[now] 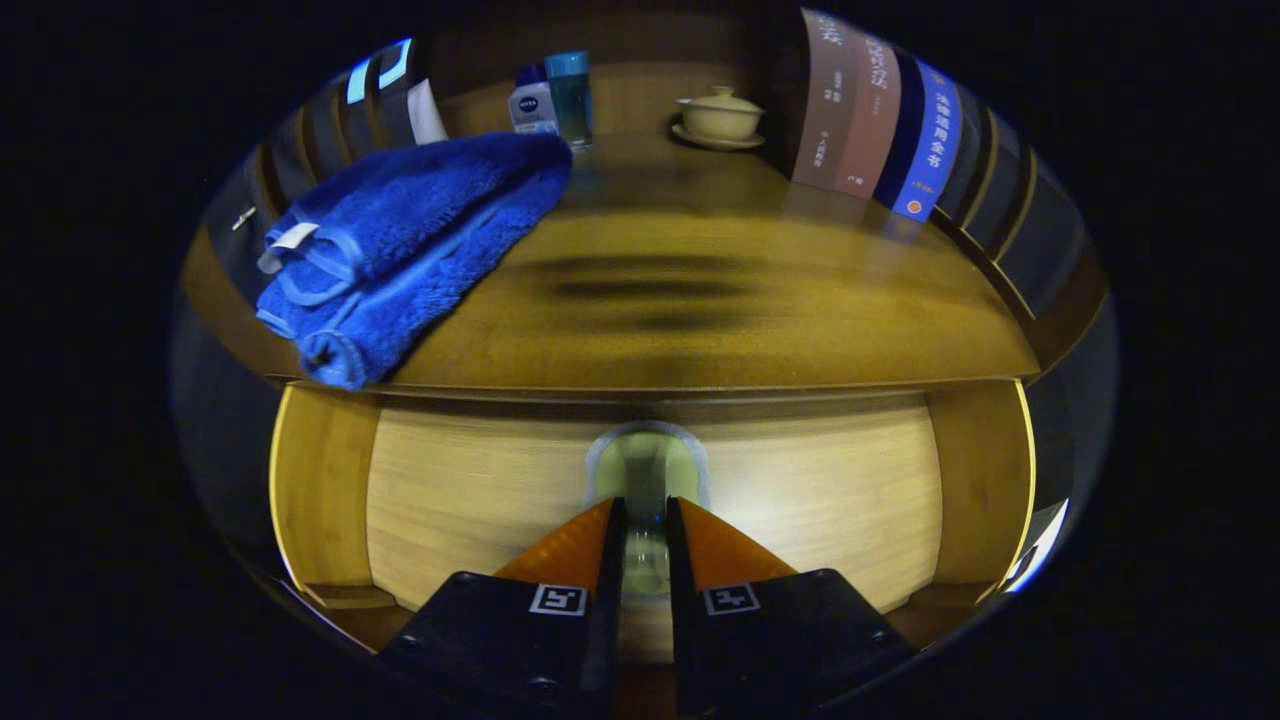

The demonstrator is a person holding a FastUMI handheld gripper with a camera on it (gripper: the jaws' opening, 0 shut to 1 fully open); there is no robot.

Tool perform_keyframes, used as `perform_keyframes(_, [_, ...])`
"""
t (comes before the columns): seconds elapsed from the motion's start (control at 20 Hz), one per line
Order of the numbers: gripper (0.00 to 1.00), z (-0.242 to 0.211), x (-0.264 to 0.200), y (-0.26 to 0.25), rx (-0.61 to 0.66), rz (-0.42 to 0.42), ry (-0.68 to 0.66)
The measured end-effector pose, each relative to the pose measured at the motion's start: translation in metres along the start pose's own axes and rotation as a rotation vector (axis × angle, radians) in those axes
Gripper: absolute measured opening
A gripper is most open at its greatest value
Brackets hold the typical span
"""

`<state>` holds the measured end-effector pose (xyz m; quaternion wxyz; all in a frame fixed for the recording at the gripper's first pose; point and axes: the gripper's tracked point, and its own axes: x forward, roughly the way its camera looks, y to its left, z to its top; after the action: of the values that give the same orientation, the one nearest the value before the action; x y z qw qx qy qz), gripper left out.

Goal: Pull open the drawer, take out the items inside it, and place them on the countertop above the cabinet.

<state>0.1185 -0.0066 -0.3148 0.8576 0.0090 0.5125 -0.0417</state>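
Open drawer (480,490), pale wood floor, sits below the front edge of the countertop (700,300). Between the gripper (645,515) fingers: a clear glass item (645,480), cup or small bottle, exact type not resolvable. It stands in the drawer, with its upper part showing just ahead of the fingertips. Fingers are drawn close together with only a narrow gap, the glass item in that gap; whether both press on it cannot be told.

Countertop above: folded blue towel (400,245) on the left side, one end hanging slightly over the front edge. Behind it, a white lotion bottle (531,103) and a teal bottle (570,95), side by side. Lidded cream bowl on saucer (720,115) at back centre. Row of upright books (880,120) along the right.
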Motion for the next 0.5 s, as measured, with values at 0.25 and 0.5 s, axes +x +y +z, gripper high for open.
perform_keyframes(0.25, [0.25,0.014,-0.069,-0.006,0.035,0.022,-0.179])
perform_keyframes(0.5, [0.25,0.031,-0.082,-0.013,0.03,-0.003,-0.268])
